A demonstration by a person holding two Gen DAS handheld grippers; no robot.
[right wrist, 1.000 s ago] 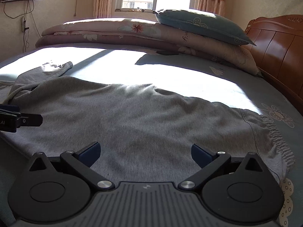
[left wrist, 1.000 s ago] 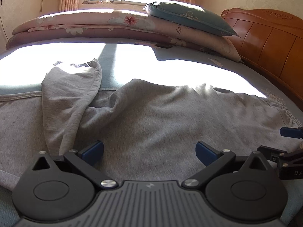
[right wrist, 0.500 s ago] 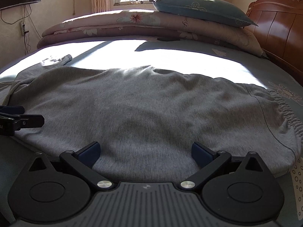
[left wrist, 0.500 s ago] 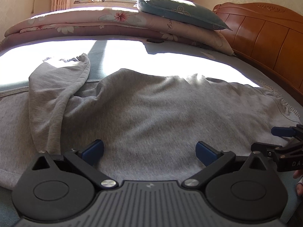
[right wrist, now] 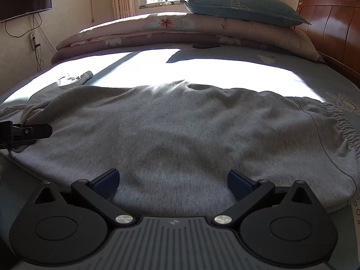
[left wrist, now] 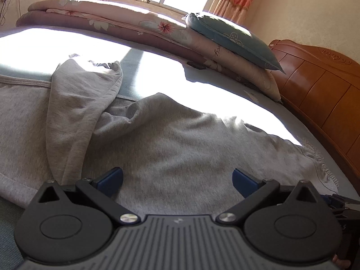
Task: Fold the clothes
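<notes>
Here both grippers hang spread wide and empty over the near hem of the grey trousers point(right wrist: 180, 135), which lie flat across the bed point(right wrist: 202, 67). The left gripper point(left wrist: 177, 177) has cloth between its fingers but pinches nothing; the right gripper point(right wrist: 173, 177) likewise. A loose leg point(left wrist: 76, 103) lies doubled over at 10 o'clock from the left gripper, and the elastic waistband point(right wrist: 337, 121) sits at 2 o'clock from the right. To fold well, each gripper should probably bite the near edge through both layers, level with the other, then carry it toward 12 o'clock evenly, so no creases form.
</notes>
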